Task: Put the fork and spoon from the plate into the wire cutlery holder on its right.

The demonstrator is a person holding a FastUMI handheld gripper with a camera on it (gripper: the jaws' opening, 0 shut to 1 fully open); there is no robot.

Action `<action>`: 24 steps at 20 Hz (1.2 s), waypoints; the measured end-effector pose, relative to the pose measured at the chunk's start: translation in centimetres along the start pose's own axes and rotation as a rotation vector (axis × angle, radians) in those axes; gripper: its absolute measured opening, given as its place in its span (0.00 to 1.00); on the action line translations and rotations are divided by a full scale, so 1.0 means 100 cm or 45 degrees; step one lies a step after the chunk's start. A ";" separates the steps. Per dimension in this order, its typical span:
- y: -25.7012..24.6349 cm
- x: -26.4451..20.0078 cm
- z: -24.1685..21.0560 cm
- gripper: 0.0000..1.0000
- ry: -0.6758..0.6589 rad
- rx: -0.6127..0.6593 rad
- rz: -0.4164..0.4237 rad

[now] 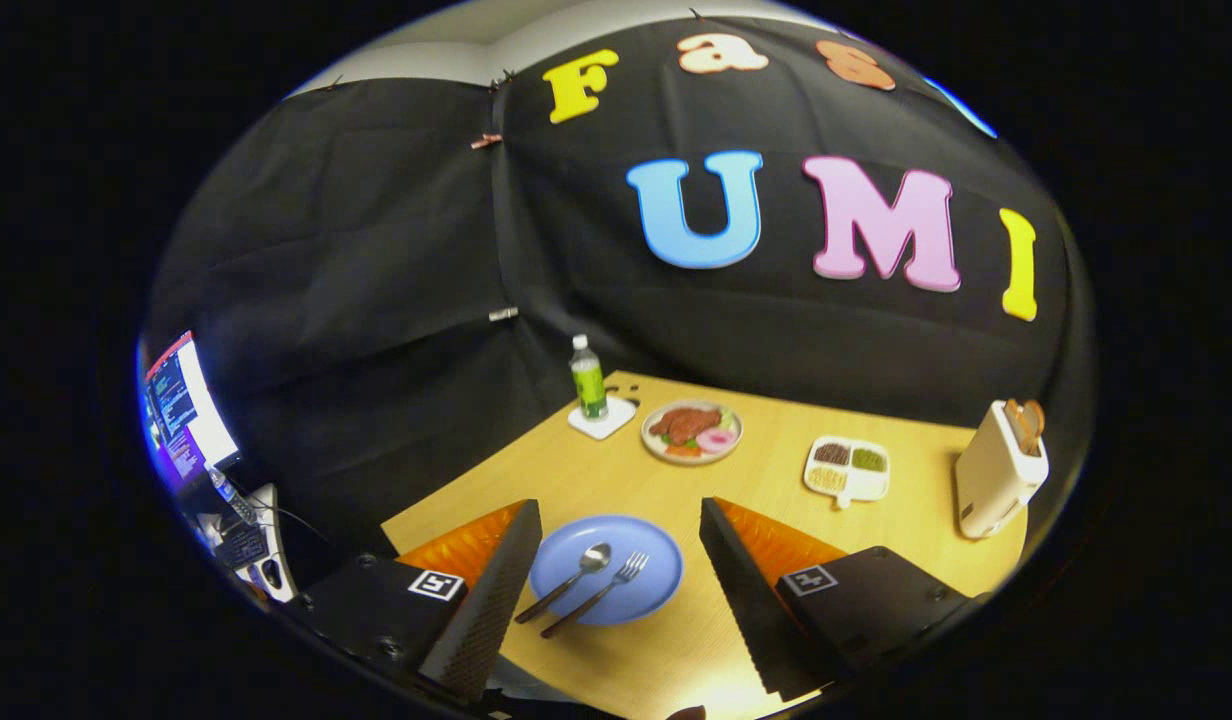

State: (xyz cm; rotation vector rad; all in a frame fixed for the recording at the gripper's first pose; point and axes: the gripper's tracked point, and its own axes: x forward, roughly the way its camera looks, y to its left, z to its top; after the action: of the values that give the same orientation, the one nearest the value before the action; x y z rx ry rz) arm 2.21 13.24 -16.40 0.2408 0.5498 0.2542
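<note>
Holding our gripper (616,590) wide apart, we see the spoon (568,580) and fork (601,593) lying side by side on the plate (641,560) between its fingers.

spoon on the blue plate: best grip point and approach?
Take the spoon by its handle, where it runs out over the near rim of the blue plate, likely leaving room underneath. Come from above with the jaws across the handle. The bowl lies flat on the plate, and the fork lies close alongside, so keep the grip narrow. The gripper is open, with the plate between its fingers.
</note>
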 end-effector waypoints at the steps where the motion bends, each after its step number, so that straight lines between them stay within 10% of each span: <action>1: 0.002 0.007 -0.013 0.99 0.060 0.021 0.003; 11: 0.013 0.082 -0.148 0.91 0.600 0.166 -0.059; 24: 0.008 0.125 -0.211 0.69 0.860 0.241 -0.187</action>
State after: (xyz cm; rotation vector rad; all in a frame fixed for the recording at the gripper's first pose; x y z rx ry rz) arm 0.95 21.04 -39.62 0.2964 1.2589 0.1347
